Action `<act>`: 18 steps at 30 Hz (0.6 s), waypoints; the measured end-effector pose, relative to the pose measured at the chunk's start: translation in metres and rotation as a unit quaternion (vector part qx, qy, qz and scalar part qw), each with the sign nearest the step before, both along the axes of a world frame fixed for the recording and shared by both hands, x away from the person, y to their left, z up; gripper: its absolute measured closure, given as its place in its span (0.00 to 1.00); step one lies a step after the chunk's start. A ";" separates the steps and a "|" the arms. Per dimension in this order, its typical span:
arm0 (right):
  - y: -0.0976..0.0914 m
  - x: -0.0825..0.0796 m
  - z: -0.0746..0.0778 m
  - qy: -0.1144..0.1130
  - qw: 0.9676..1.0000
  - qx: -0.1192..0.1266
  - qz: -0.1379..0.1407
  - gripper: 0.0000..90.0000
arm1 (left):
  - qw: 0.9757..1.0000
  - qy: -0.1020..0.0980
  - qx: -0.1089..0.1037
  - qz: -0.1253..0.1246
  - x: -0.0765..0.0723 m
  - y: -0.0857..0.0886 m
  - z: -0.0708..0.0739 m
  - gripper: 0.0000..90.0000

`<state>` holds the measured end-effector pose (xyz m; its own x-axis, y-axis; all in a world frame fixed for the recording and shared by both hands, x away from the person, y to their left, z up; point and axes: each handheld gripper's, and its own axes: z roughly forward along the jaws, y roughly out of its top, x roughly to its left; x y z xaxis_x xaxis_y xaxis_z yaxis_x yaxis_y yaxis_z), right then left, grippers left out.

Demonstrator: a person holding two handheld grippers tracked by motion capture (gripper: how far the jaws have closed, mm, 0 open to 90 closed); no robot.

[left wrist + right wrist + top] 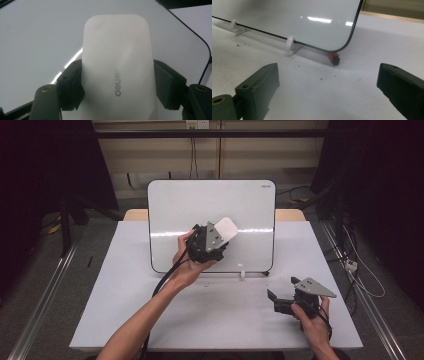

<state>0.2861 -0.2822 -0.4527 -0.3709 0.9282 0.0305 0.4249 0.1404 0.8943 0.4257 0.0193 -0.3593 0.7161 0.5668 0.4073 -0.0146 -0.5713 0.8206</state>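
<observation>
Left gripper clamped on white eraser, jaws pinching its two long sides; in left gripper view the eraser runs lengthwise straight out beyond the jaws. It sits against the face of the upright whiteboard, about mid-height. Right gripper low on the table, jaws wide apart, holding nothing, well off to the right. Wiping looks to be the left hand's job: board directly ahead of the eraser

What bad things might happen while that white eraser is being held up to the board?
1. The left gripper pinches the smooth white eraser only near its lower end, so it might slip or twist.
2. The whiteboard just leans on small white clips; a hard push might tip or slide it.
</observation>
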 end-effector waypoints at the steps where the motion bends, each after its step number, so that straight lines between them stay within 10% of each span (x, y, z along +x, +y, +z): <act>1: 0.000 0.000 0.000 -0.001 1.000 0.000 -0.001 0.05 | 1.000 0.003 -0.004 0.004 -0.001 0.004 0.000 0.35; 18: -0.003 -0.002 0.000 -0.005 1.000 0.002 0.001 0.05 | 0.996 0.029 -0.026 0.078 -0.010 0.071 -0.002 0.35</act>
